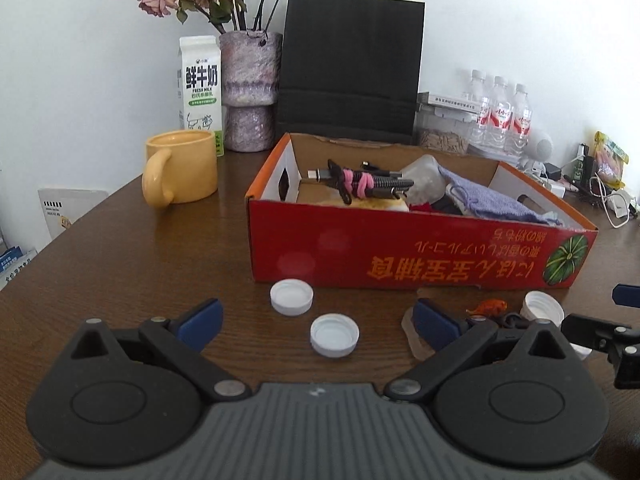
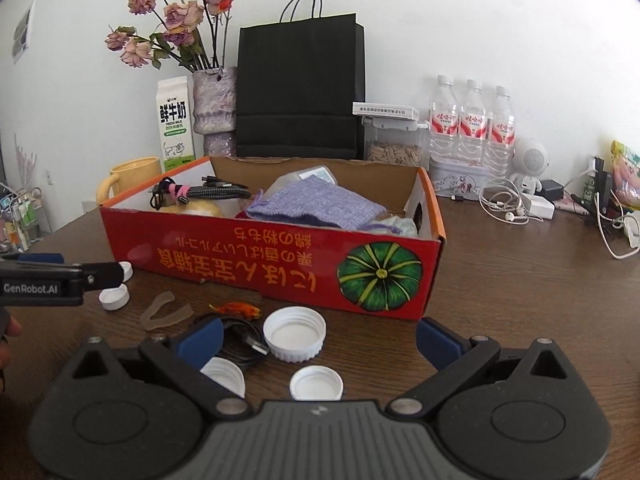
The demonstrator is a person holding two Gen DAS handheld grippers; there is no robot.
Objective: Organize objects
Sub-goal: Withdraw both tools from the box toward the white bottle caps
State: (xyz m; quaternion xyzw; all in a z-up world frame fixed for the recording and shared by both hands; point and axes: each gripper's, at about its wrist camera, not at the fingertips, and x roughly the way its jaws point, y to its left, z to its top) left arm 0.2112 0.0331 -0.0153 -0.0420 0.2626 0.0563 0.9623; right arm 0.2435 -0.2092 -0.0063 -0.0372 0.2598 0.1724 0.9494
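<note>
Fingers apart and empty on both left gripper (image 1: 318,320) and right gripper (image 2: 318,338), poised low over loose white bottle caps (image 1: 334,335) near the red box (image 1: 400,248), likely between picks, next needing closure on one cap for boxing.

You work at home table: behind red box (image 2: 272,256) stand milk carton (image 2: 175,124), dried roses (image 2: 168,20), water bottles (image 2: 472,124).

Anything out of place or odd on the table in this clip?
Yes: loose white bottle caps lie open side up in front of the red box, with a small orange fish figure and a black cable. The box's print is upside down.
</note>
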